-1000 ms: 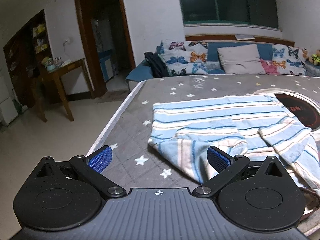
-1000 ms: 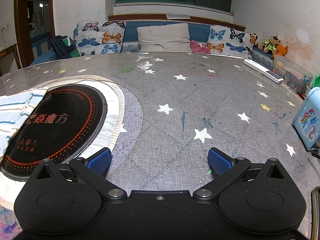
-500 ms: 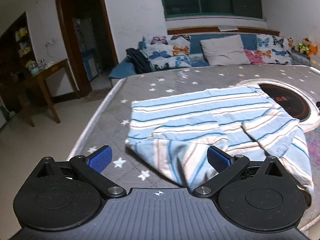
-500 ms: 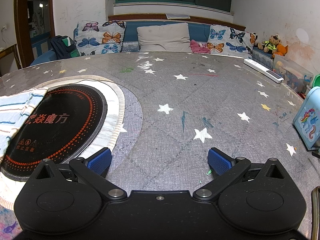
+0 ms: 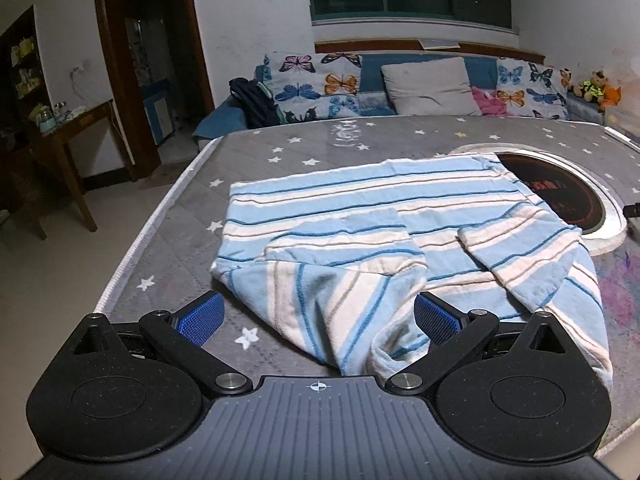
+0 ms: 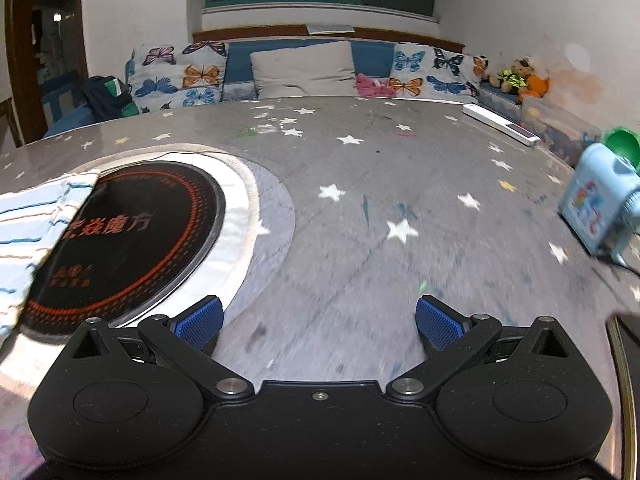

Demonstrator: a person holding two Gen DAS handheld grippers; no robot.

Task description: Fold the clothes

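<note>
Approaching striped garment (image 5: 400, 240) on table (image 5: 288, 152): we hold left tool (image 5: 316, 316) spread wide over near folded hem, empty. Right tool (image 6: 318, 316) released, off cloth. Next: pinch hem.

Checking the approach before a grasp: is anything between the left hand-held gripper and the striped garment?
Nothing visible. The open left hand-held gripper faces the blue-and-white striped garment directly, its near folded corner already between the fingers.
</note>
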